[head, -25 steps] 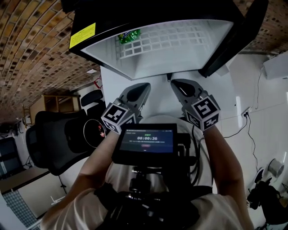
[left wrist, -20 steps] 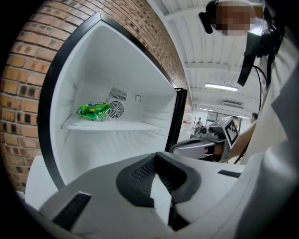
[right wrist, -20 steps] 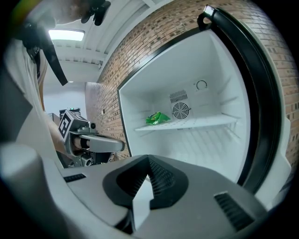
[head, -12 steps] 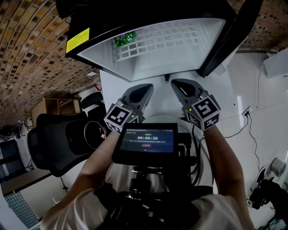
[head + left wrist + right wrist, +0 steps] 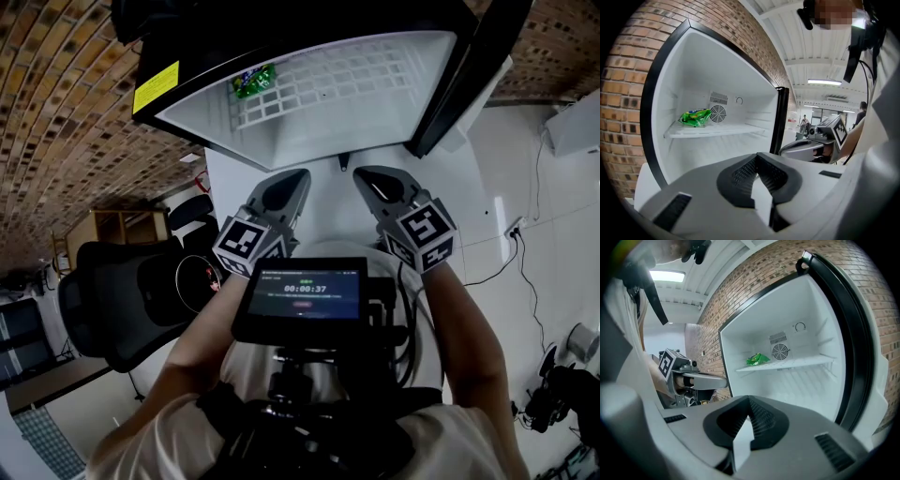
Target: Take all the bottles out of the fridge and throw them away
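Currently at the reach-in stage, with nothing yet picked. Found the left gripper (image 5: 757,180) closed up tight with nothing between its jaws; found the right gripper (image 5: 749,420) likewise pressed together and empty. Noted both held side by side at centre frame in the head view, just below the fridge (image 5: 319,131) with its door (image 5: 473,80) swung wide, and well apart from the contents. Located one green bottle (image 5: 695,116), apparently crumpled plastic, lying on its side on the white wire shelf (image 5: 731,131) at the back, just left of the round fan grille (image 5: 717,113); in the head view, seen at upper left of the frame. Saw no other bottle in the compartment, though cannot vouch for areas outside the frames. Judged the next requirement: spread the jaws fully before entering, not at the bottle. Advise using the left gripper, being on the bottle's side of the cabinet, and keeping the right gripper clear of the door at the right of the frame. Advise approaching level along the shelf, straddling the bottle across its narrow width rather than end to end, and closing gently, given the likelihood of a soft, light body slipping or skidding away. Advise lifting clear of the wire before withdrawing, to avoid snagging. Flagged as a risk: shoving the bottle against the rear wall with jaws pressed together.
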The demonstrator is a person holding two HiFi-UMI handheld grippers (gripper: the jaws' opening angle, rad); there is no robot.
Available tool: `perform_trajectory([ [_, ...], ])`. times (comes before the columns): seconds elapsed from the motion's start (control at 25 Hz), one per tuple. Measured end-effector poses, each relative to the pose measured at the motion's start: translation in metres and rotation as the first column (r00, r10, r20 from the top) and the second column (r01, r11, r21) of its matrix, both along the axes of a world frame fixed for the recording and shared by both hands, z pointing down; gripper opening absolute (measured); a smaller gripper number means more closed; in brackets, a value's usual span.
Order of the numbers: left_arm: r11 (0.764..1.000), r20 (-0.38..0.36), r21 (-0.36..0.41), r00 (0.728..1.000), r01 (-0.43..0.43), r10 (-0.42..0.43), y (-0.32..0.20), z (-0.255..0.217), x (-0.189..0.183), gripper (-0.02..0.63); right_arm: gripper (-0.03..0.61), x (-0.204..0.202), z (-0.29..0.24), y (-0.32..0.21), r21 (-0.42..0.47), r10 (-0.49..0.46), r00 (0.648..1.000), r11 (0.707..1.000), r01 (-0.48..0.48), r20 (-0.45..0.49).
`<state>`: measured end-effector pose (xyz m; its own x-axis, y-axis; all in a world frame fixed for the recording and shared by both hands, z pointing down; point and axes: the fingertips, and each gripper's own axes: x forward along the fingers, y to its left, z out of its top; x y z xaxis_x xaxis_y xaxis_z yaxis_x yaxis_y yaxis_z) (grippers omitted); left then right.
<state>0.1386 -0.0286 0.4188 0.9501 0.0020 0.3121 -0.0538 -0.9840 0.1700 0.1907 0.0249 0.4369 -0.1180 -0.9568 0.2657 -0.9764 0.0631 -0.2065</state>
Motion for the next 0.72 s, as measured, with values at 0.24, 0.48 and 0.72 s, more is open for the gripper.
perform_trajectory([
  [0.24, 0.994, 0.012, 0.109, 1.000, 0.022, -0.023, -0.007, -0.010, 0.004, 0.020, 0.000, 0.001, 0.002, 0.007, 0.002, 0.006, 1.000, 1.000, -0.006, 0.006],
  [0.48, 0.789, 0.165, 0.612, 0.970, 0.043, -0.181, -0.046, -0.036, 0.019, 0.023, 0.000, 0.000, 0.006, 0.012, 0.010, 0.003, 1.000, 1.000, -0.004, 0.019],
  [0.72, 0.615, 0.177, 0.787, 0.938, 0.046, -0.297, -0.109, -0.069, 0.055, 0.181, 0.000, 0.008, 0.006, 0.022, 0.021, 0.030, 0.999, 0.999, -0.031, 0.037],
])
